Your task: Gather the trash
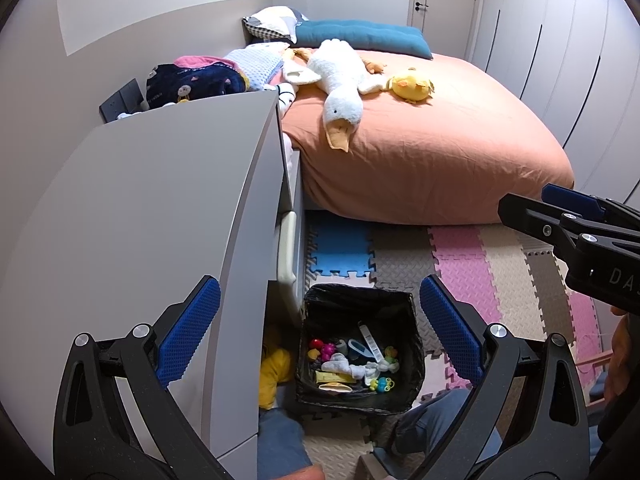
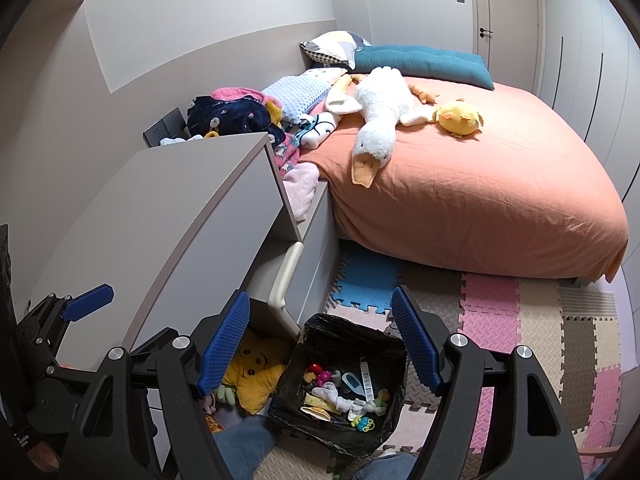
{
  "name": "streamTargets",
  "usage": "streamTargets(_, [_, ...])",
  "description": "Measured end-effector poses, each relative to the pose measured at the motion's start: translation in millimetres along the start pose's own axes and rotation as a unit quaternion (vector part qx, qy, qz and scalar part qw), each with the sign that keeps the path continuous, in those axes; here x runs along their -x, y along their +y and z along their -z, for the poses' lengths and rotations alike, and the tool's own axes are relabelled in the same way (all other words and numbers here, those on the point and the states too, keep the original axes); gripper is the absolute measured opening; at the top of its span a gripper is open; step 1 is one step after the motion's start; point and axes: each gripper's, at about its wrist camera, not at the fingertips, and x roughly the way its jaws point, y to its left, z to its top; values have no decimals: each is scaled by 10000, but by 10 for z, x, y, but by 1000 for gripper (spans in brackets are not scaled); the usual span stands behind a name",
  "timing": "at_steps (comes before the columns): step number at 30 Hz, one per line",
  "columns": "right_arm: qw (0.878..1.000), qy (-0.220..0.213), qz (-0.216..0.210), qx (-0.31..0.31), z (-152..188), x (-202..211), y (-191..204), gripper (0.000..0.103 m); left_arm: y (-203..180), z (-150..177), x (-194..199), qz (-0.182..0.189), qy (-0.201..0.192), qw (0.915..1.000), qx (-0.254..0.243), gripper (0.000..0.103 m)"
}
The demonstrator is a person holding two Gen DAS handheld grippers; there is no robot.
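A black-lined trash bin (image 1: 400, 392) stands on the floor below both grippers; it also shows in the right wrist view (image 2: 304, 428). Inside lie crumpled white tissues (image 1: 360, 368) (image 2: 344, 400), a barcoded wrapper (image 2: 366, 380), a yellow wrapper and small colourful toys. My left gripper (image 1: 320, 320) is open and empty, held above the bin. My right gripper (image 2: 320, 340) is open and empty, also above the bin. The right gripper's side shows at the right of the left wrist view (image 1: 572, 220); the left gripper shows at the left of the right wrist view (image 2: 68, 312).
A grey cabinet (image 1: 160, 220) stands left of the bin, with a yellow plush (image 2: 252, 376) under it. A bed with an orange cover (image 1: 440, 152) holds a white goose plush (image 1: 340, 80), a yellow chick plush (image 1: 412, 86) and pillows. Foam puzzle mats (image 1: 460, 272) cover the floor. A person's knees are by the bin.
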Motion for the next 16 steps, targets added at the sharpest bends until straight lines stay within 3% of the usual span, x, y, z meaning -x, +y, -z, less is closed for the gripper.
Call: streamTargets(16, [10000,2,-1,10,1,-3,1,74,58,11,-25,11,48,9997,248,97])
